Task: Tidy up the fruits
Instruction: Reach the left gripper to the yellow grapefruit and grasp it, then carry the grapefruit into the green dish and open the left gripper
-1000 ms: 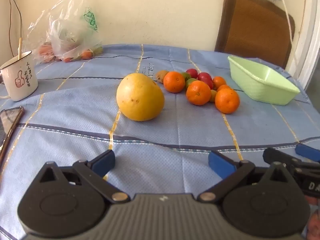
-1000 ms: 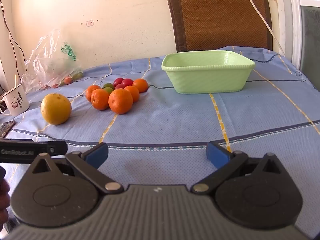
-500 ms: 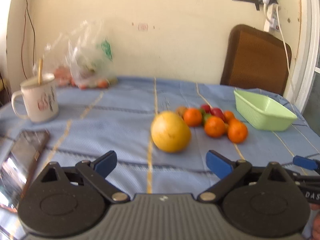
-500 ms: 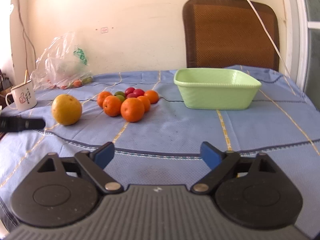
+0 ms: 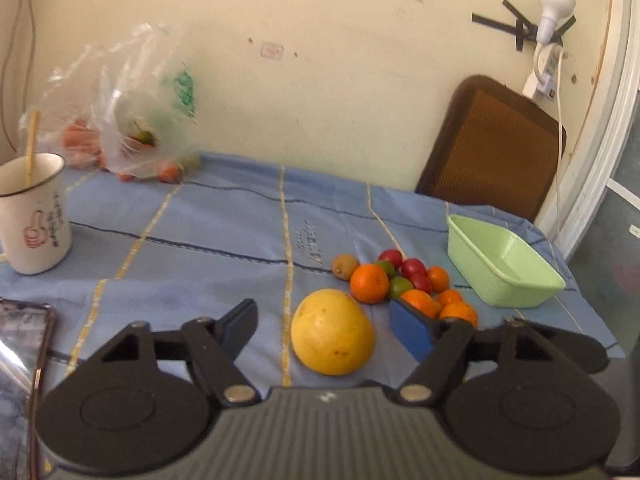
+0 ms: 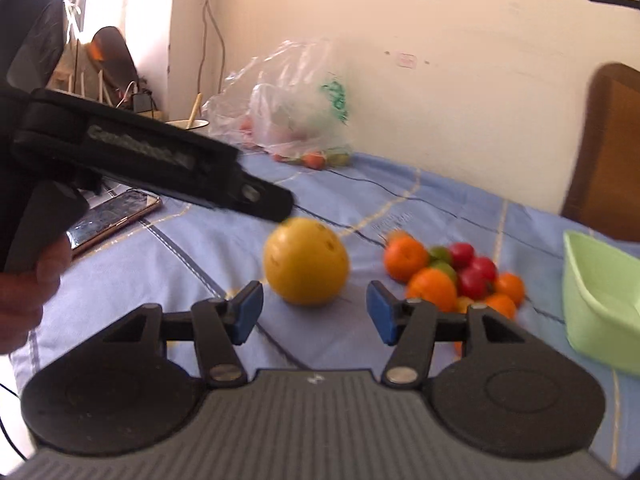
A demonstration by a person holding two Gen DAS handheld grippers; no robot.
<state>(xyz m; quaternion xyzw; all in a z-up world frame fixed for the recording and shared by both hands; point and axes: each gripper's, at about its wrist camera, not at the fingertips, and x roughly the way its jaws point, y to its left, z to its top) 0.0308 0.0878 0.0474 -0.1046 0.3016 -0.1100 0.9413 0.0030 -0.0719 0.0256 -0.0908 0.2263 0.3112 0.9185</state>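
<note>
- Fruits lie loose on the blue tablecloth (image 5: 200, 248), none yet in the green basket (image 5: 500, 268); sorting looks barely begun.
- Farthest left, the mug (image 5: 34, 216) and phone (image 5: 20, 344) have slid into the left wrist view as that camera pulled back and tilted up; a second ago it sat much nearer the fruit.
- Left gripper (image 5: 326, 326): its jaws were spread wide a second ago and are closing now, with the big yellow citrus (image 5: 332, 332) framed between the pads but beyond them, untouched. It grips nothing.
- Right gripper (image 6: 314, 312): it has swung from facing the basket toward the citrus (image 6: 306, 266); its jaws are closing too, on nothing.
- Right of the citrus, the pile of oranges (image 5: 370, 284) and small red and green fruits sits just beside the basket.
- Both claws now face the citrus, so I judge it the first pick.
</note>
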